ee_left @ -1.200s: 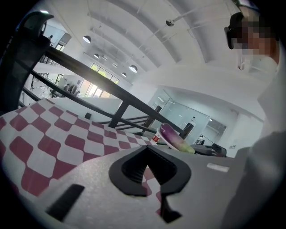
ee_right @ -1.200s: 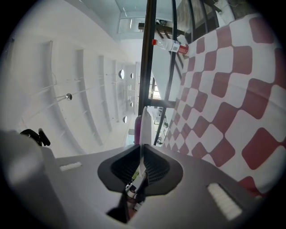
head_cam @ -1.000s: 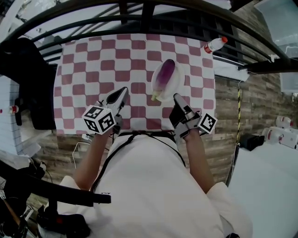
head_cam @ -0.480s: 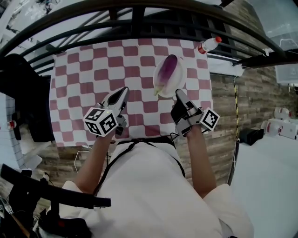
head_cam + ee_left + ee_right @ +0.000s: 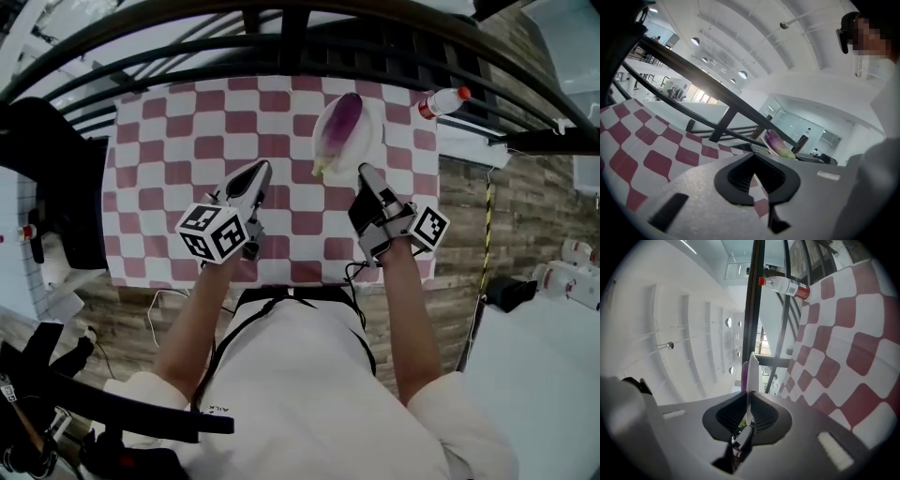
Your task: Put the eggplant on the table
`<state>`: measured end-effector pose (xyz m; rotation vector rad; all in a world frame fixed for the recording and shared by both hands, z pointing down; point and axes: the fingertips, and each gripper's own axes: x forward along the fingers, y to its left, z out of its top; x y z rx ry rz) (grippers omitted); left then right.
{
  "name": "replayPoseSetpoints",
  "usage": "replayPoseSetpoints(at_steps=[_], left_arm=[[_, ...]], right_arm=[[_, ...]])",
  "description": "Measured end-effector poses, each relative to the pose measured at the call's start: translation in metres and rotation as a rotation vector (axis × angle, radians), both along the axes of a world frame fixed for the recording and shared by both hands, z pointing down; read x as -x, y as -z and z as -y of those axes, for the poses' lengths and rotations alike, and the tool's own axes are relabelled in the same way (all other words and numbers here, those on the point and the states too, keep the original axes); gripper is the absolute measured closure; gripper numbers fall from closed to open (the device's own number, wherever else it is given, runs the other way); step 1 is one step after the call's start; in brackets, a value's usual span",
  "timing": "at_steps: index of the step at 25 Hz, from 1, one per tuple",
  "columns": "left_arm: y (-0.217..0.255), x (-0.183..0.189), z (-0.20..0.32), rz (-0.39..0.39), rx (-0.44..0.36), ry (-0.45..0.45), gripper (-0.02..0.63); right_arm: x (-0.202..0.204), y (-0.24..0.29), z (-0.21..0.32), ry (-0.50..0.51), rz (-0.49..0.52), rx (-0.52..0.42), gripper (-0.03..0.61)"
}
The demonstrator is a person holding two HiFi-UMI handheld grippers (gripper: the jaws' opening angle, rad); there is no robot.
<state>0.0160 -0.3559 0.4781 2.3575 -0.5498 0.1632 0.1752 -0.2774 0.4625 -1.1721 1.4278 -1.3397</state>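
Observation:
A purple eggplant with a green stem lies on a white plate near the far edge of the red-and-white checked tablecloth. My right gripper is shut on the plate's near rim; in the right gripper view the plate stands edge-on between the jaws, with the eggplant a purple strip behind it. To the left, my left gripper hovers over the cloth, shut with nothing in it. The left gripper view shows the eggplant off to the right, beyond its closed tips.
A plastic bottle with a red cap lies past the cloth's far right corner and shows in the right gripper view. A black metal railing arches over the table's far side. A dark object stands at the left edge.
Both grippers have moved away from me across the cloth. The plate with the eggplant went along in the right gripper, closer to the far edge.

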Motion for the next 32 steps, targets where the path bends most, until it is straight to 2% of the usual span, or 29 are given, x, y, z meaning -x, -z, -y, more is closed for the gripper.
replayPoseSetpoints(at_steps=[8,16,32], left_arm=[[-0.020,-0.039,0.010,0.000,-0.007,0.052,0.609],[-0.034,-0.076,0.009,-0.018,-0.006,0.062,0.609],[-0.063,-0.102,0.035,0.008,-0.034,0.068,0.609]], right_arm=[[-0.044,-0.030,0.028,-0.025,0.015,-0.013,0.545],[-0.065,-0.071,0.045,-0.090,0.058,-0.025,0.546],[-0.110,-0.135,0.092,-0.173,0.059,-0.033,0.546]])
